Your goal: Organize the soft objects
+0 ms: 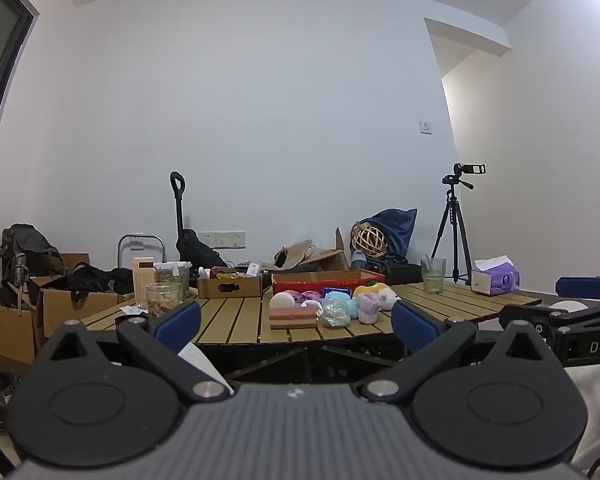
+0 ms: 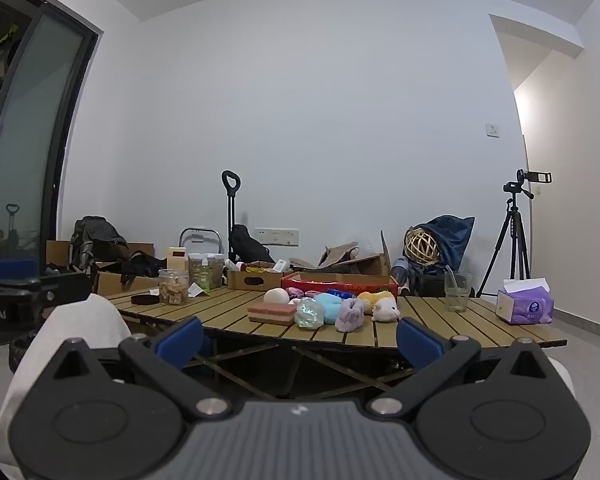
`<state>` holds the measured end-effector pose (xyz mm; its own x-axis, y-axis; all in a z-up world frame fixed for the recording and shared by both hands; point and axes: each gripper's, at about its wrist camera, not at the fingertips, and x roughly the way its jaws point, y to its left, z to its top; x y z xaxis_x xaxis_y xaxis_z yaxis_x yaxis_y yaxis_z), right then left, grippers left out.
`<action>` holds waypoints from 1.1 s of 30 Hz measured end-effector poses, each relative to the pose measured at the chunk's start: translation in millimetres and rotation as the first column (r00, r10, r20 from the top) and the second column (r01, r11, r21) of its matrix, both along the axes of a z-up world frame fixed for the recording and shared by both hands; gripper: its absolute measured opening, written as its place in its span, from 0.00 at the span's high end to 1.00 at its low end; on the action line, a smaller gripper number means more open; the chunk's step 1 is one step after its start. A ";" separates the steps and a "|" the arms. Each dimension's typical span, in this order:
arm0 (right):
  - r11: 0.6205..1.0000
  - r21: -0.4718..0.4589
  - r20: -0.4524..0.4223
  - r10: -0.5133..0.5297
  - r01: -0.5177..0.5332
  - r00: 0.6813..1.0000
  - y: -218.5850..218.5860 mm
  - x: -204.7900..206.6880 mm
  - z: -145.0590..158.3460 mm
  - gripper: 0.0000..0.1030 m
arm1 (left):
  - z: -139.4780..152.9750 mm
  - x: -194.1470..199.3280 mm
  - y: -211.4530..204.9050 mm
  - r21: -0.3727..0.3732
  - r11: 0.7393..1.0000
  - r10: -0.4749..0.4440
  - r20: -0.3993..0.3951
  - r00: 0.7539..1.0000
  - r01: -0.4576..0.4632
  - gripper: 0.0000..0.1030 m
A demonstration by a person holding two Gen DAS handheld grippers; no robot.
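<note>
Soft things lie in a cluster near the front of the slatted wooden table: a pink sponge block, a cream ball, a clear crinkly bag, a light blue plush, a lilac plush and a white-and-yellow plush. Behind them stands a red box. My left gripper and right gripper both hover level, short of the table's near edge, open and empty.
Jars, a small cardboard box, a glass and a purple tissue box also stand on the table. Bags, cartons and a tripod line the wall. A person's light trousers show below.
</note>
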<state>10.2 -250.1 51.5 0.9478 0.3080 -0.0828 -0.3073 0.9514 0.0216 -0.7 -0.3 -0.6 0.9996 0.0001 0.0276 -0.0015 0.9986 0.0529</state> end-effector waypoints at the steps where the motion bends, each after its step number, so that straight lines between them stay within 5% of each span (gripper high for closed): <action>1: 1.000 -0.001 0.000 0.000 0.000 1.000 -0.1 0.0 0.2 0.00 | 0.1 -0.1 0.0 -0.001 1.000 0.000 -0.002 1.000 0.000 0.00; 33: 1.000 -0.003 -0.022 0.013 -0.013 1.000 0.5 2.6 0.8 0.00 | 0.6 -1.4 1.3 0.001 1.000 -0.014 -0.026 1.000 0.014 0.00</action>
